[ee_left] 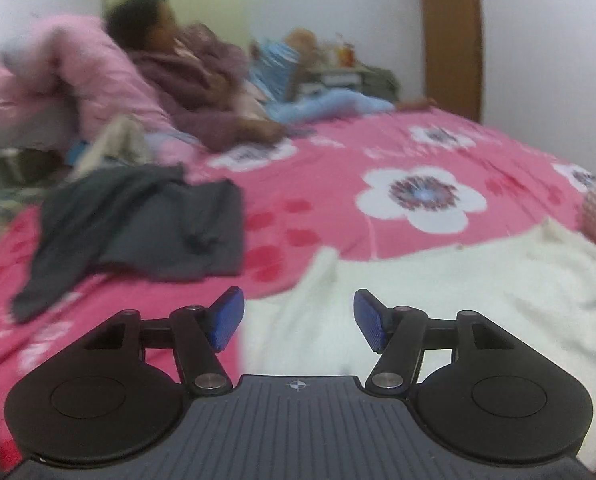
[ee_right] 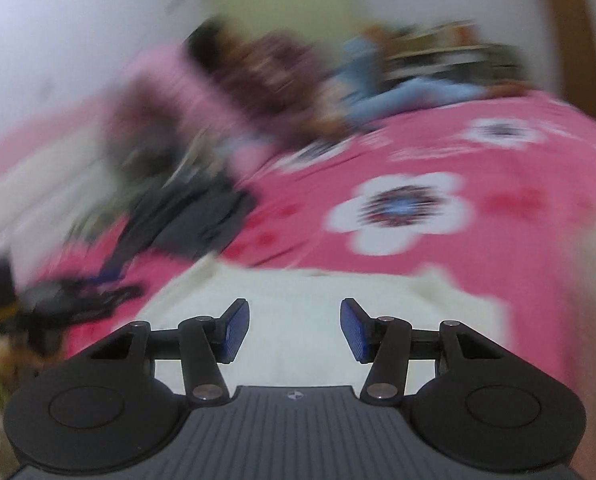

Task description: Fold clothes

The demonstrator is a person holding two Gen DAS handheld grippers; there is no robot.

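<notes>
In the left wrist view, your left claw (ee_left: 299,319) sits at bottom centre with its blue pads spread apart and nothing between them. It hovers over the left edge of the white garment (ee_left: 437,300), which lies spread on the pink bedspread (ee_left: 377,152) at lower right, probably flat so that an edge can be picked up. A dark grey garment (ee_left: 138,224) lies crumpled at middle left, apart from the white one. A person (ee_left: 194,72) reclines at upper left.

In the right wrist view, badly blurred, your right claw (ee_right: 294,330) is likewise spread and empty over the white garment (ee_right: 298,292) at lower centre. The grey garment (ee_right: 194,216) shows left of centre.
</notes>
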